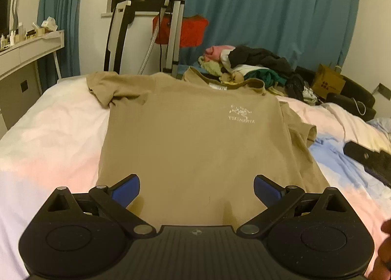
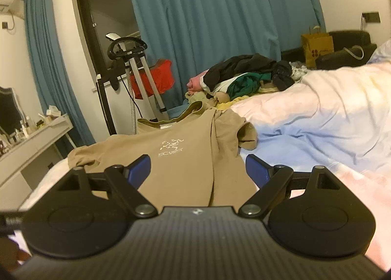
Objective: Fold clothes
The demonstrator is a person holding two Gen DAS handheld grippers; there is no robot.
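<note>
Where teal curtains [image 1: 268, 11] hang, bed [image 1: 48, 133] holds T-shirt [image 1: 195, 138].

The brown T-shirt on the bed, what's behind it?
Behind the brown T-shirt sits a heap of clothes: black, pink, green and white pieces. Farther back hangs a blue curtain. What lies at the bottom of the heap is covered.
</note>
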